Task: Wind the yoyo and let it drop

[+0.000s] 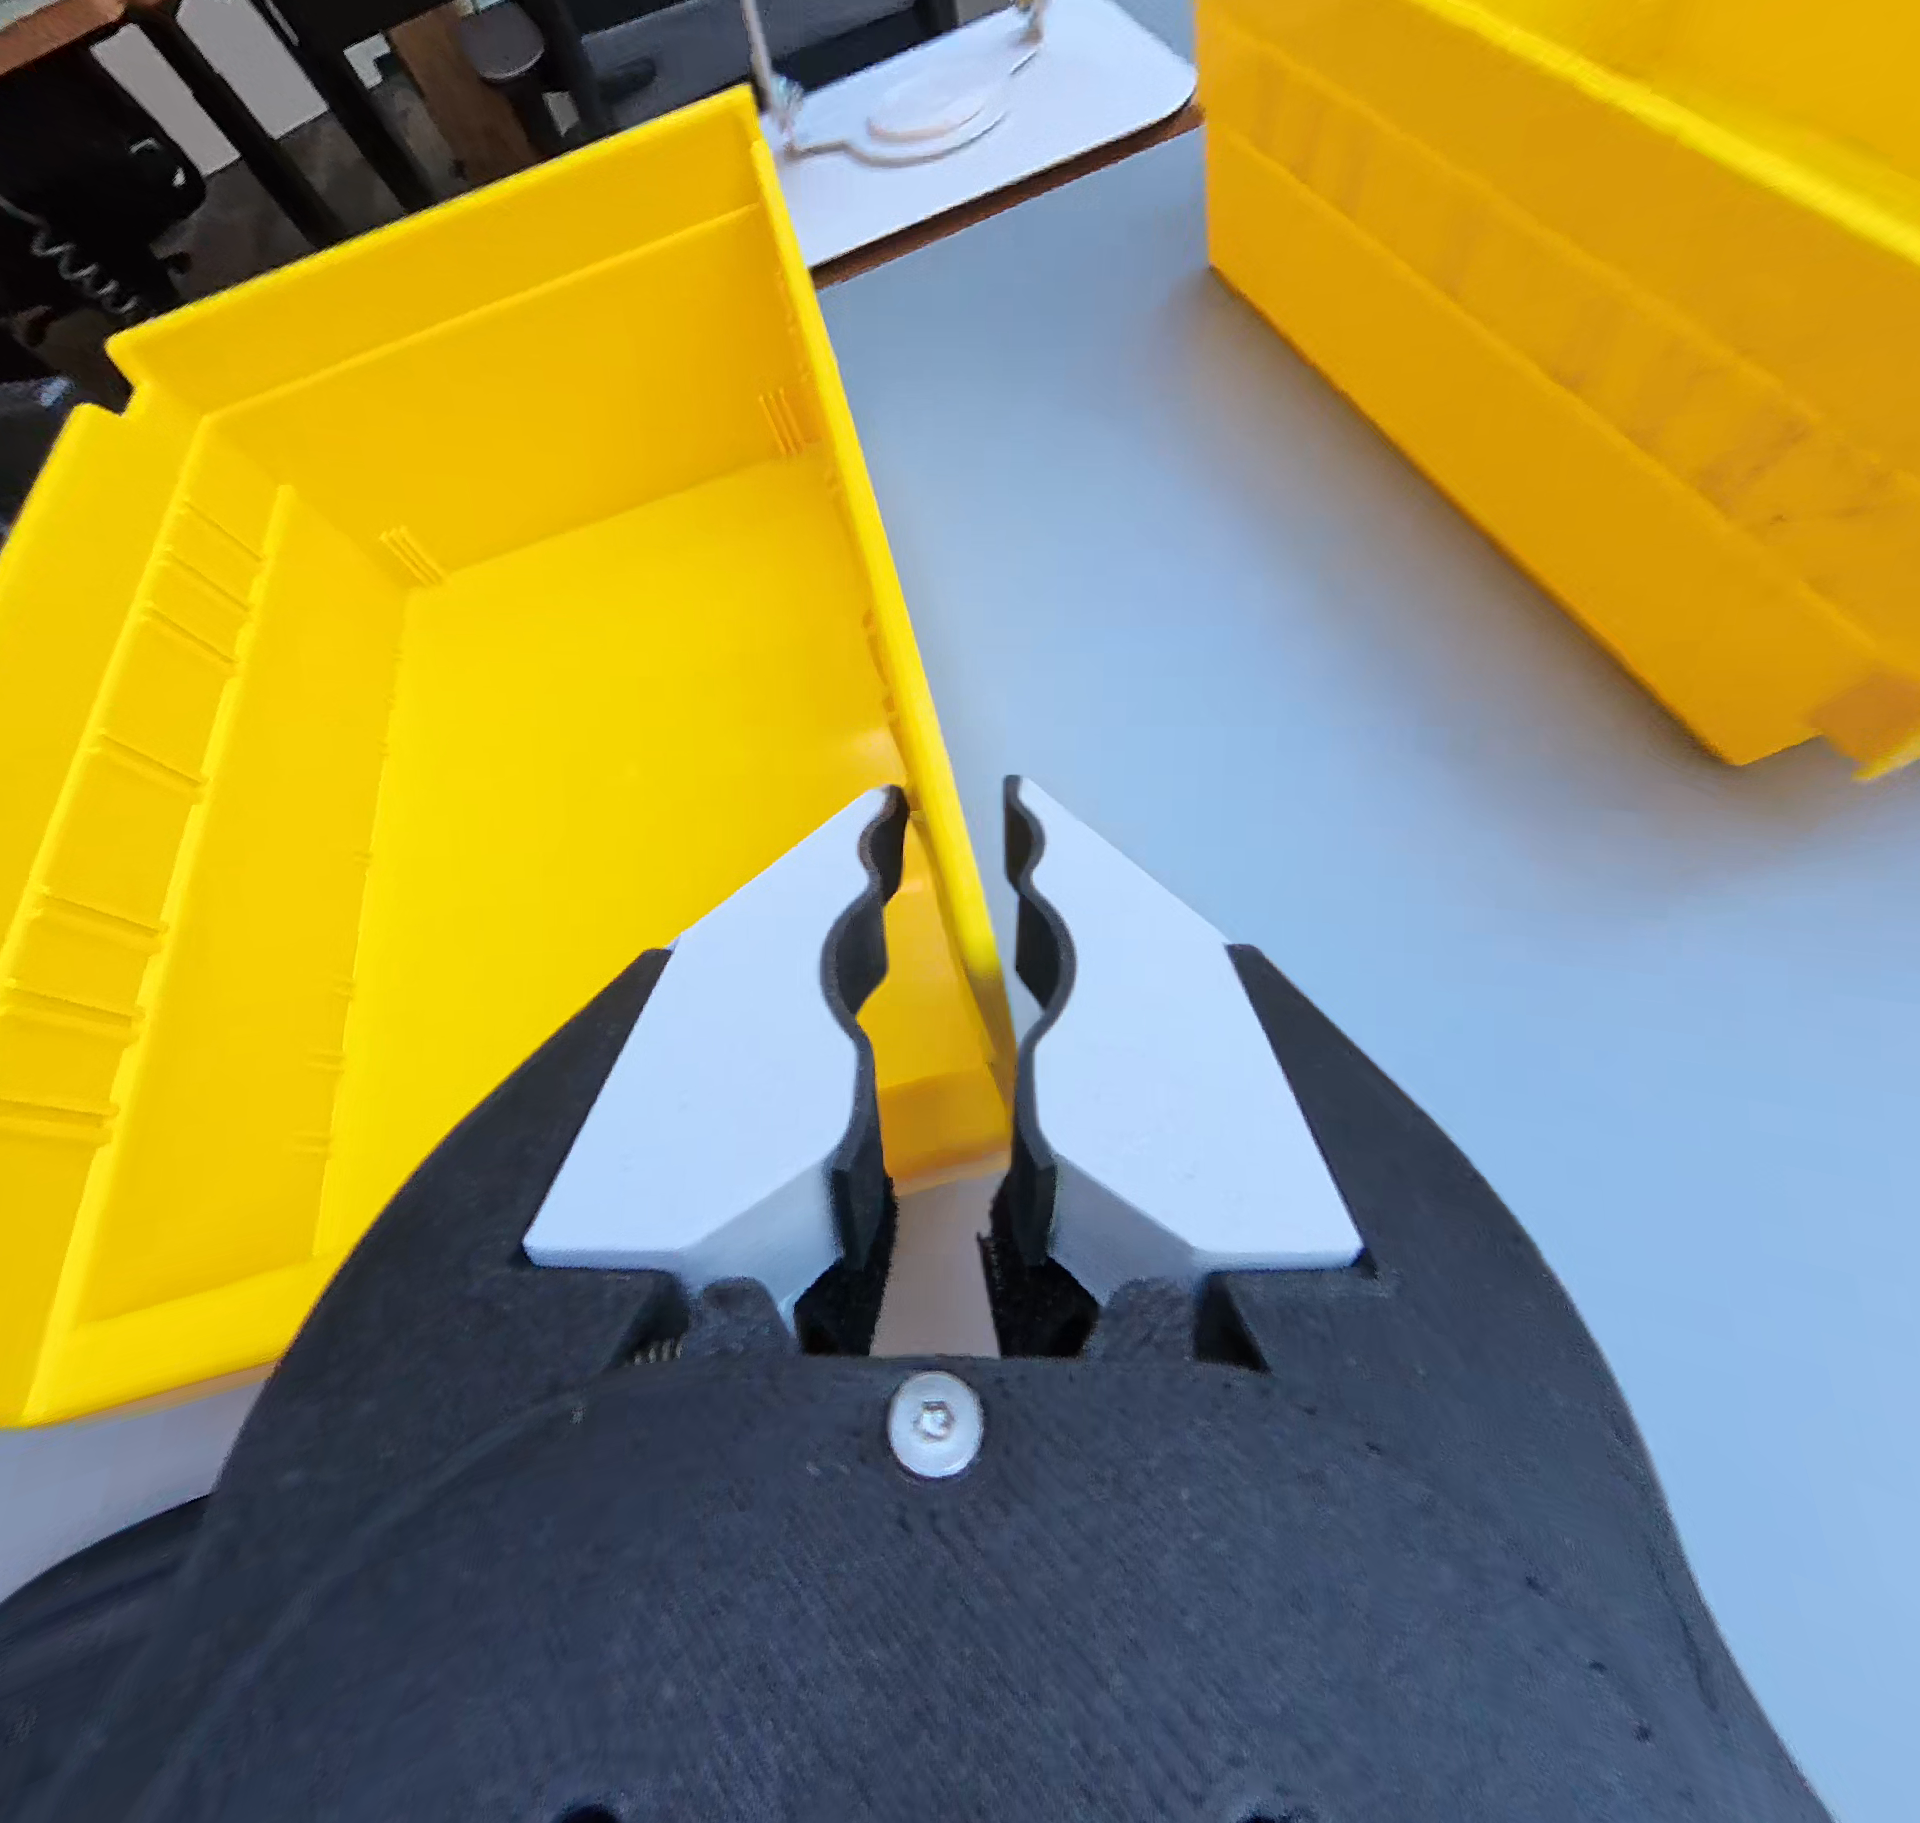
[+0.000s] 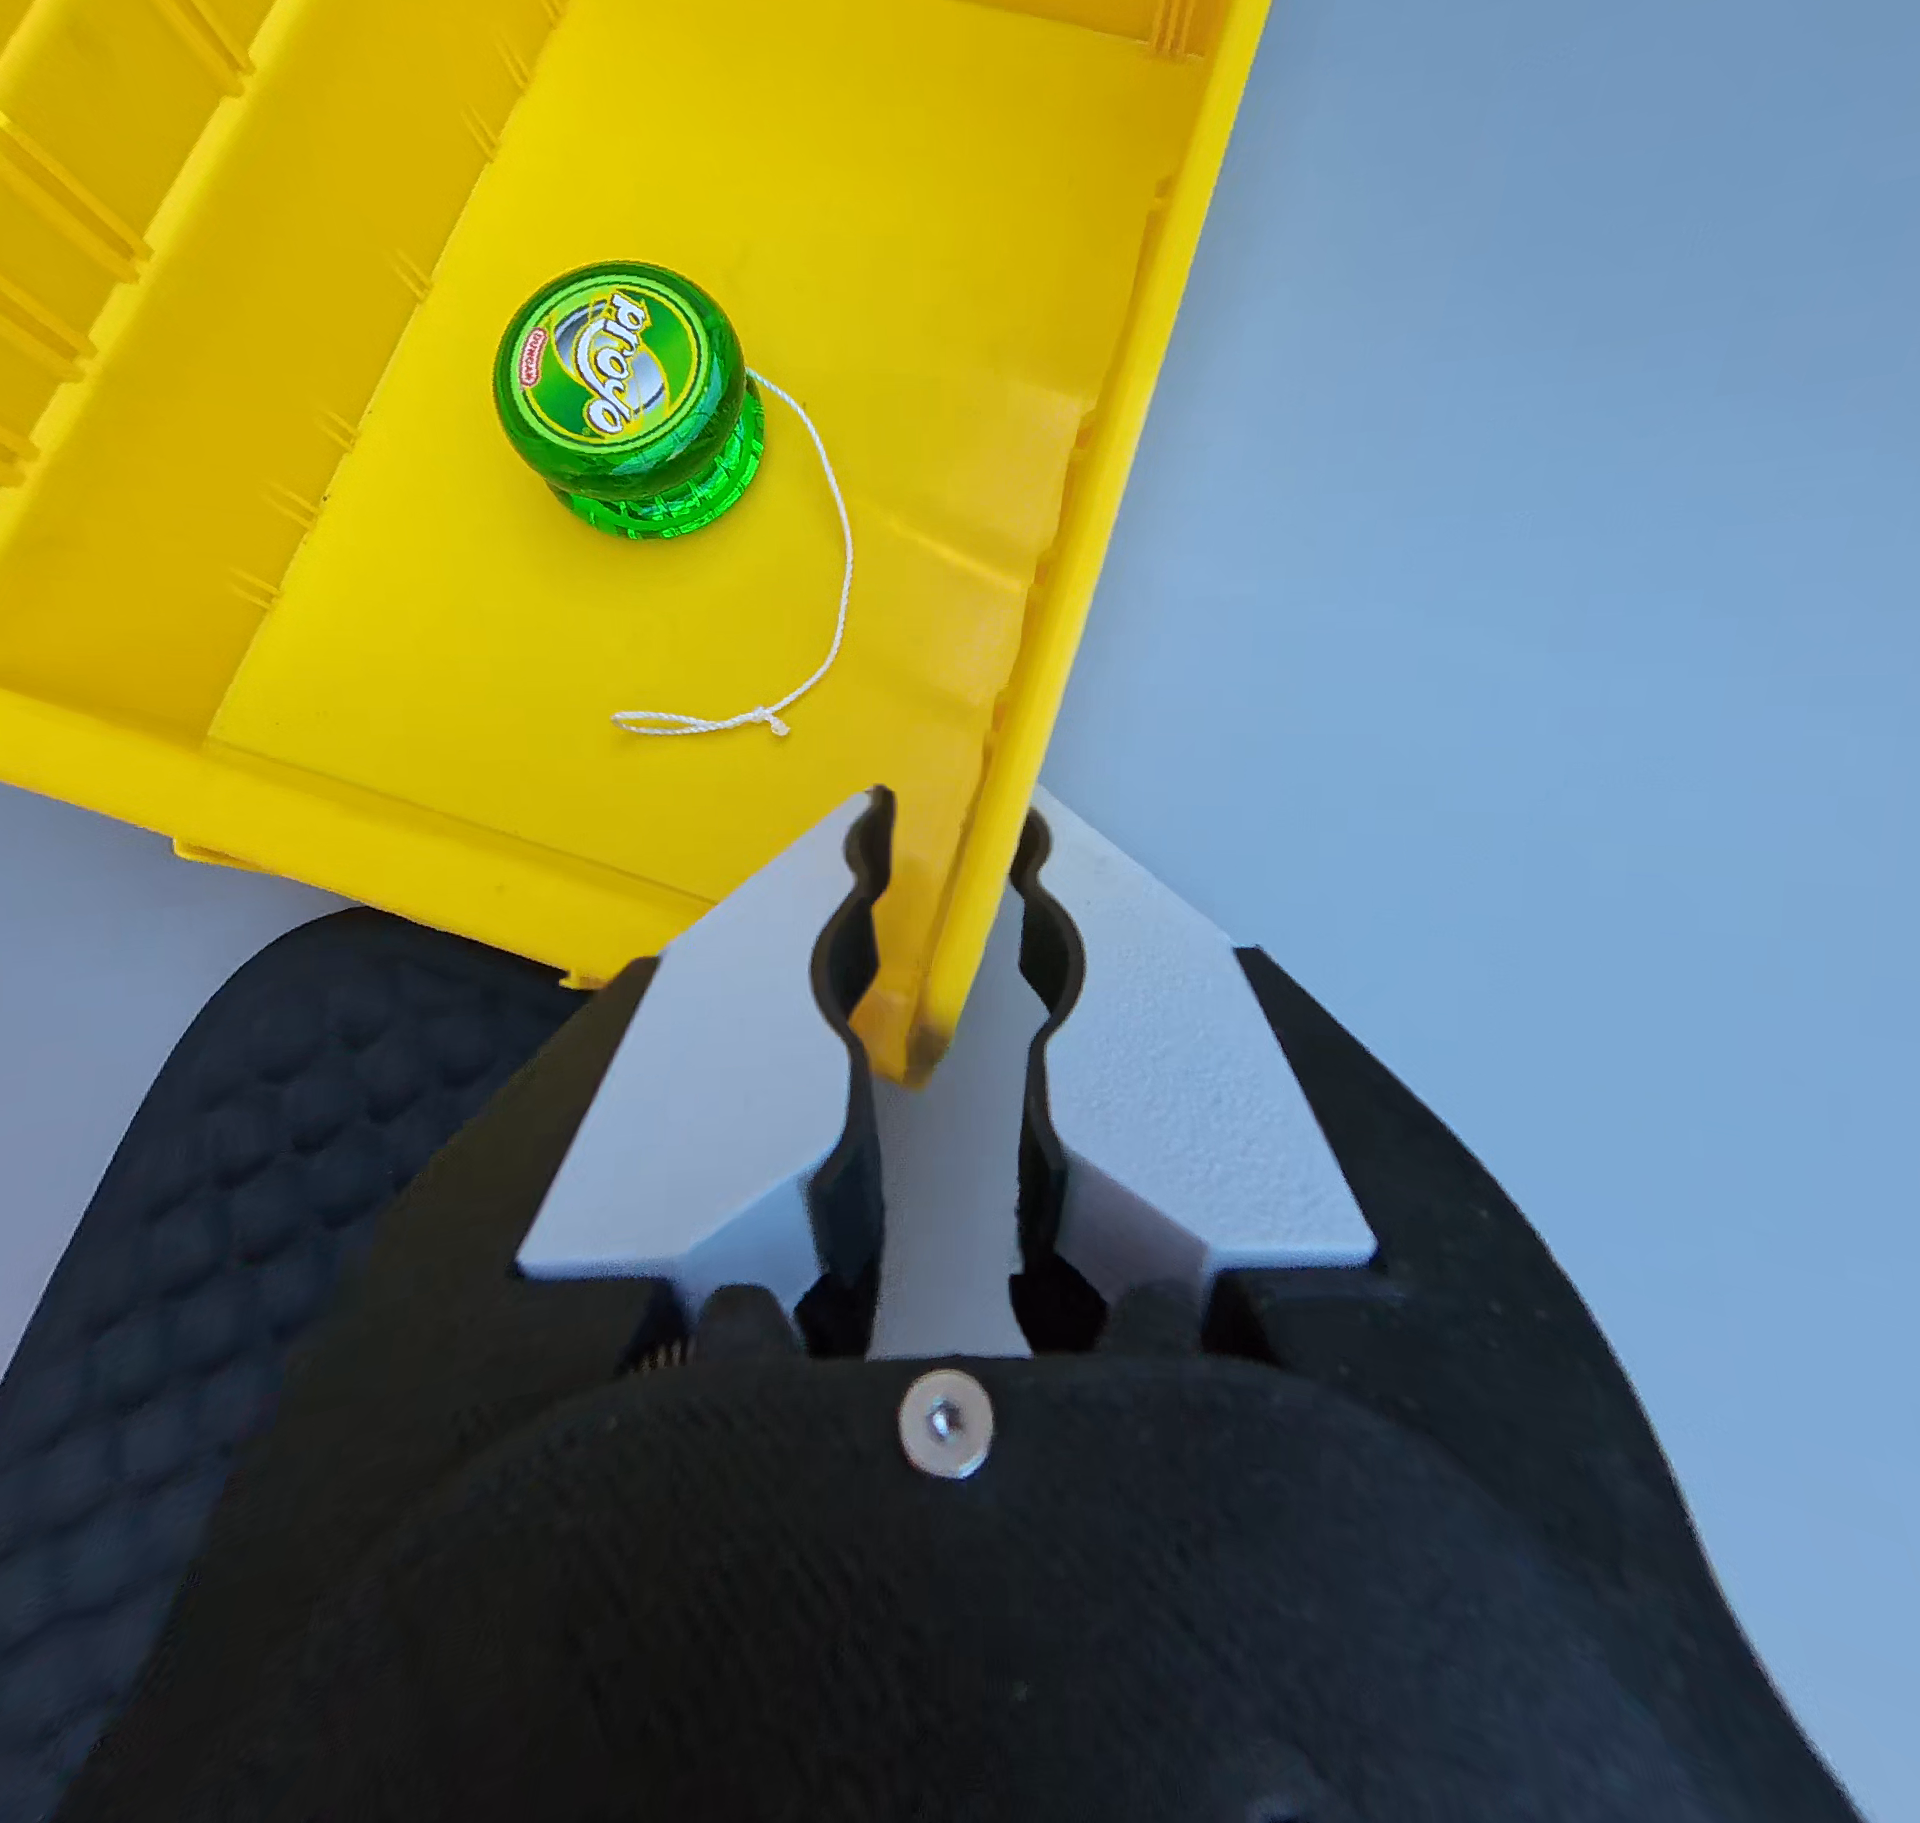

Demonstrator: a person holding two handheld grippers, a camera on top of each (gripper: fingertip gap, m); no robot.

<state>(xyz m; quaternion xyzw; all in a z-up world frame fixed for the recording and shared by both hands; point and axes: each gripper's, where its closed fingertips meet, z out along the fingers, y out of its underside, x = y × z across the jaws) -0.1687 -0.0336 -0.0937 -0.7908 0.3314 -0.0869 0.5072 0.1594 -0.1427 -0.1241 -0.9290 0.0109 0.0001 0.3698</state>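
Observation:
A green yoyo (image 2: 623, 412) lies on its side on the floor of a yellow bin (image 2: 935, 215). Its white string (image 2: 836, 568) trails loose toward me and ends in a small knotted loop. My right gripper (image 2: 954, 817) hovers over the bin's near right corner, and the bin wall shows in the narrow gap between its jaws. It holds nothing. My left gripper (image 1: 956, 807) is also narrowly open and empty. It hovers over the right wall of a second, empty yellow bin (image 1: 468, 734). The yoyo does not show in the left wrist view.
Another yellow bin (image 1: 1558, 371) stands at the right of the left wrist view. A white board with a thin wire stand (image 1: 987, 111) sits at the far table edge, with desks and chairs beyond. A black textured pad (image 2: 208, 1202) lies at my right gripper's left. Spacing between my two grippers at the tips: around 35 cm. Measured from the fingertips, the green yoyo (image 2: 623, 412) is 10 cm or so from the right gripper and 25 cm from the left.

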